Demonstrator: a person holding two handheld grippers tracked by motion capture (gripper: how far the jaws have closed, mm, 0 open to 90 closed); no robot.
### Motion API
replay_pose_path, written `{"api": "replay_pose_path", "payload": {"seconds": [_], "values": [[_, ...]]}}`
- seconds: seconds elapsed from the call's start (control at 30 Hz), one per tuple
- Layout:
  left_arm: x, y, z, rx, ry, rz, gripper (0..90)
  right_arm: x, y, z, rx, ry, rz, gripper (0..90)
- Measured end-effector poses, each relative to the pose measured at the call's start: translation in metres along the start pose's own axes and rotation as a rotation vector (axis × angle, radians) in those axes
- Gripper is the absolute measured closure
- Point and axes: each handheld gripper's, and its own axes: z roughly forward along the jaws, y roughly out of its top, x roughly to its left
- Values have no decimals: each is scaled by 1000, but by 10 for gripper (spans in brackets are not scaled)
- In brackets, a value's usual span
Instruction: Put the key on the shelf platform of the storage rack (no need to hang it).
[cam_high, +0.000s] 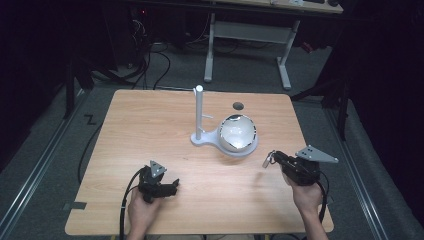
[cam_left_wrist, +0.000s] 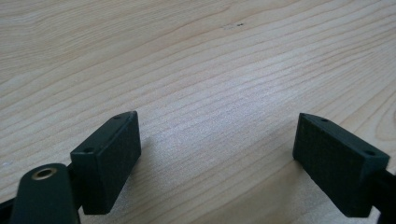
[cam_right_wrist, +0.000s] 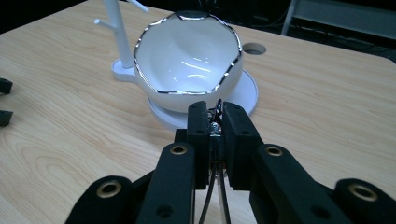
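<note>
A white bowl (cam_high: 238, 132) with a wavy silver rim sits on the round dish of a white stand (cam_high: 199, 114) with a tall post and short pegs, at the table's middle back. My right gripper (cam_high: 271, 158) hovers just right of the bowl, shut on a small shiny metal piece (cam_high: 268, 161). In the right gripper view the jaws (cam_right_wrist: 215, 114) pinch that piece (cam_right_wrist: 215, 126) right in front of the bowl (cam_right_wrist: 189, 65), and thin dark strands hang below them. My left gripper (cam_high: 172, 184) rests open at the front left, nothing between its pads (cam_left_wrist: 112, 158).
The wooden table (cam_high: 150, 125) has a round cable hole (cam_high: 238, 105) behind the bowl. Beyond the far edge stand a white desk frame (cam_high: 247, 35) and cables on the floor. The left gripper's fingertips (cam_right_wrist: 4, 100) show at the left edge of the right gripper view.
</note>
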Motion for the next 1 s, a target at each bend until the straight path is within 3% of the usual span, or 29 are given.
{"api": "replay_pose_path", "payload": {"seconds": [0.6, 1.0], "values": [[0, 0, 0, 1, -1, 0, 155, 11, 30, 26, 4, 93, -17, 827], [0, 0, 0, 1, -1, 1, 155, 16, 59, 39, -1, 124, -44, 826]]}}
